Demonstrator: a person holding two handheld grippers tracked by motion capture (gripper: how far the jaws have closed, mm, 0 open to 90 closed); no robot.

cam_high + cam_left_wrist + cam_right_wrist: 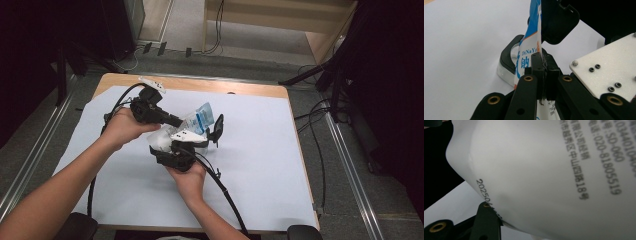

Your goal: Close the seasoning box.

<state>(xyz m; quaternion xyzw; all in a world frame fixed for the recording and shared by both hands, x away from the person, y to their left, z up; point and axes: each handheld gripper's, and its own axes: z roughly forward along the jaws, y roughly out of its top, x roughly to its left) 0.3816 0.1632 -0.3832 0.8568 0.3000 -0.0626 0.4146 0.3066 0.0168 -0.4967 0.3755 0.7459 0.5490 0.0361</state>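
Observation:
A blue and white pouch (202, 119) with printed text hangs over the middle of the table. My left gripper (181, 121) comes in from the left and is shut on the pouch's edge (541, 62). Below it stands a clear container (507, 63) with a black rim, its black lid (217, 129) flipped up. My right gripper (196, 145), with its grey plate (609, 67), sits just beneath the pouch. In the right gripper view the pouch's white printed back (554, 175) lies close over one black jaw at the lower left, and the other jaw is hidden.
A white sheet (260, 165) covers the wooden table (200, 84). Cables trail from both grippers toward the front edge. Dark stands and floor cables flank the table on both sides.

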